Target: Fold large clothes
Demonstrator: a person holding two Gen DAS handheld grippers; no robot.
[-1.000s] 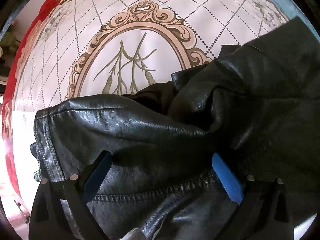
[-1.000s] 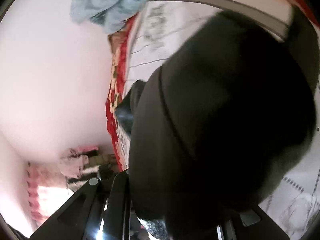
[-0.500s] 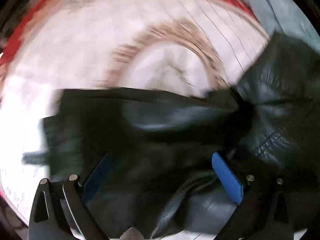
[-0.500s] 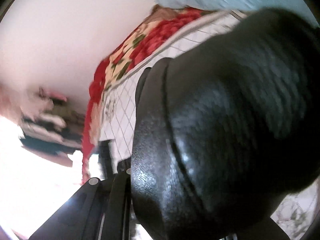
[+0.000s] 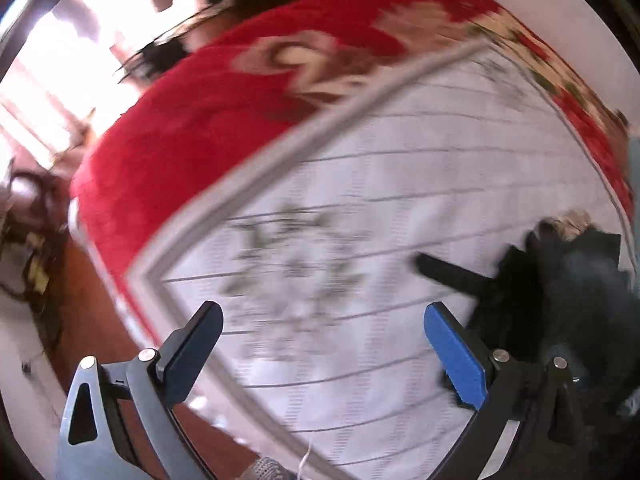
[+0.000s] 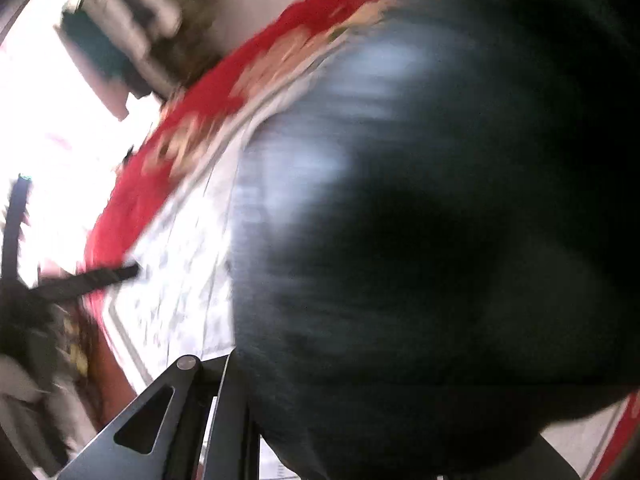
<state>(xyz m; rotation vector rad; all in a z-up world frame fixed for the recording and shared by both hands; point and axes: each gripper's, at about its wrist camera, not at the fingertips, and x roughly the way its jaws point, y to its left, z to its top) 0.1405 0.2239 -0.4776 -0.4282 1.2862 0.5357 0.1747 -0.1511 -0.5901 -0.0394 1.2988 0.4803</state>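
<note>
A black leather jacket (image 6: pixel 440 260) fills most of the right wrist view, blurred and very close to the lens. My right gripper is shut on it; only its left finger (image 6: pixel 224 408) shows, and the fingertips are hidden by the leather. In the left wrist view my left gripper (image 5: pixel 320 344) is open and empty over the white quilted bedspread (image 5: pixel 360 208). The jacket (image 5: pixel 580 288) lies at that view's right edge, with a black strap (image 5: pixel 448 272) sticking out to the left.
The bedspread has a red floral border (image 5: pixel 240 112) and ends at a corner (image 5: pixel 136 276) on the left. Beyond it are a reddish floor and clutter (image 5: pixel 36 248). A bright window and shelves (image 6: pixel 120 48) lie beyond the bed.
My left gripper has come off the jacket and swung left, now over bare bedspread near the bed's corner. My right gripper has swung with the jacket still in it.
</note>
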